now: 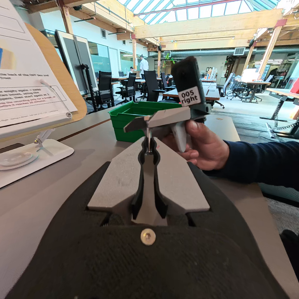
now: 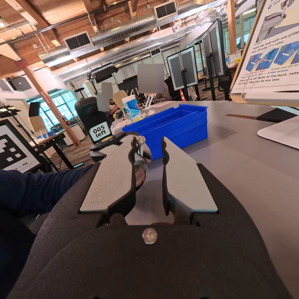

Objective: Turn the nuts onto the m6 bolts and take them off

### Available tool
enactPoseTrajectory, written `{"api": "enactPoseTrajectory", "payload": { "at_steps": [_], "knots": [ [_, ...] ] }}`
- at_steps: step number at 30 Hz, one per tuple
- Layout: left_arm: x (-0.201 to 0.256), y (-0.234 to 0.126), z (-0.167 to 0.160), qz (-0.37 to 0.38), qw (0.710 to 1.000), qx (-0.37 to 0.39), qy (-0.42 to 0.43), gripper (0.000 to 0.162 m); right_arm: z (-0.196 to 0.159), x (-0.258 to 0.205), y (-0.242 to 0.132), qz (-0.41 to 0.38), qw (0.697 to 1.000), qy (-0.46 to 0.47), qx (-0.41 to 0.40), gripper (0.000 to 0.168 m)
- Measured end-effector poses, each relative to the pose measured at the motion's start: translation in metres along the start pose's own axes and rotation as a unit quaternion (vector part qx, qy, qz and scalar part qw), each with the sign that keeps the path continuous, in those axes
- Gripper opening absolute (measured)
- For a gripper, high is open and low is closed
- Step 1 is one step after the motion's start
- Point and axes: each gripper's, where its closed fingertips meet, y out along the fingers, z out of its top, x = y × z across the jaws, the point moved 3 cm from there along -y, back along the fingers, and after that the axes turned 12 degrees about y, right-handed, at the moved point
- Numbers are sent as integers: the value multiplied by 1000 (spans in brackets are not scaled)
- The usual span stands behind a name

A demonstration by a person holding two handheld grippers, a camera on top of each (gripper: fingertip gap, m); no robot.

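Observation:
A silver bolt [image 1: 148, 137] stands upright above the grey table [image 1: 80, 161]. My left gripper [image 1: 148, 149] is shut on its lower end. The threaded shaft rises to my right gripper [image 1: 142, 123], held by a hand [image 1: 202, 145] and coming in from the right. In the right wrist view my right gripper [image 2: 148, 144] is open. The bolt [image 2: 141, 148] and its round shiny top sit just inside my left finger [image 2: 113, 178], apart from the right one. My left gripper [image 2: 143, 159] grips the bolt from below there. I cannot make out a nut for sure.
A green bin [image 1: 129, 116] stands on the table behind the grippers. A blue bin [image 2: 169, 126] stands ahead in the right wrist view. A white stand with an instruction sheet [image 1: 32, 80] is at the left, and shows at the right in the right wrist view [image 2: 267, 56]. A wipes canister [image 2: 131, 108] is farther back. Less than 4 cm separates the two grippers' tips.

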Motion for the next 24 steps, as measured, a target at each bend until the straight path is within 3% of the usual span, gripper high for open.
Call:
{"api": "enactPoseTrajectory", "payload": {
  "at_steps": [2,3,7,13,18,24],
  "knots": [
    [-11,-6,4,17,1000,17,-14,3,2,7,-5,-14,1000,9,5,27],
    [-16,-10,6,21,999,29,-29,3,4,13,-9,-27,999,13,10,17],
    [-25,-14,3,37,998,23,-36,3,9,4,-11,4,1000,11,20,25],
    [-15,-5,-4,28,999,1,-16,3,1,-8,0,-4,999,-35,7,23],
    [-10,-1,-6,18,1000,-8,-9,3,3,-8,-1,15,1000,-5,15,24],
    [-4,3,-9,6,1000,-14,-9,3,-2,-2,3,-3,1000,-2,2,6]
  ]
}}
